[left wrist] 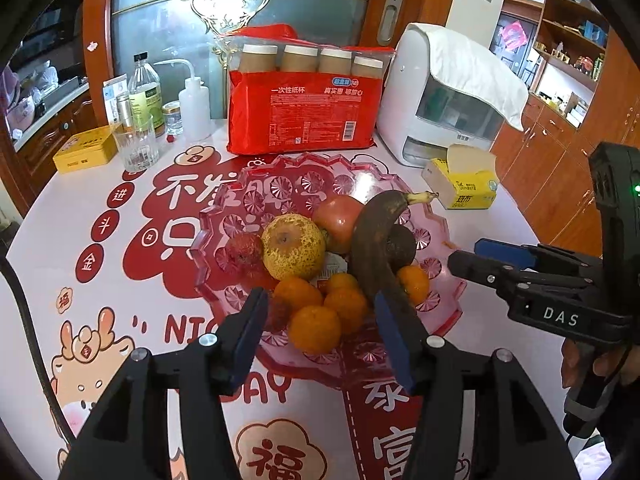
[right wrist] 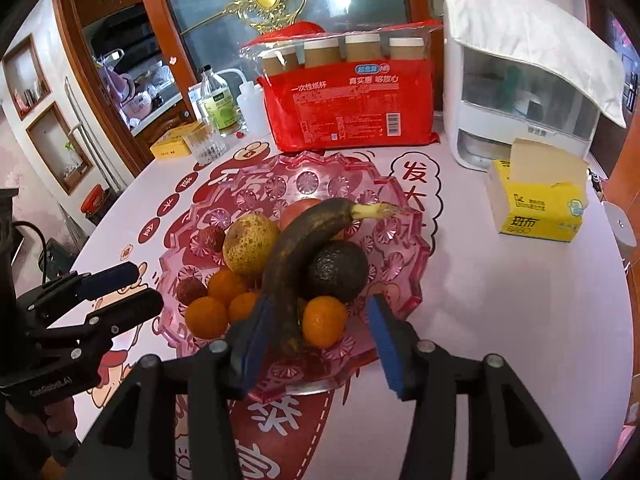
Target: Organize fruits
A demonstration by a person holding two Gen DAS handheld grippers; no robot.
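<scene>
I hold my left gripper and right gripper, jaws open and empty, just before the pink fruit tray, seemingly about to pick its blackened banana.

Red paper-cup pack at table back; white appliance beside it; yellow tissue box near.

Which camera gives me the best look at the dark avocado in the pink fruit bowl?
The right wrist view: the avocado shows almost whole beside the banana. In the left wrist view the banana hides most of the avocado.
</scene>
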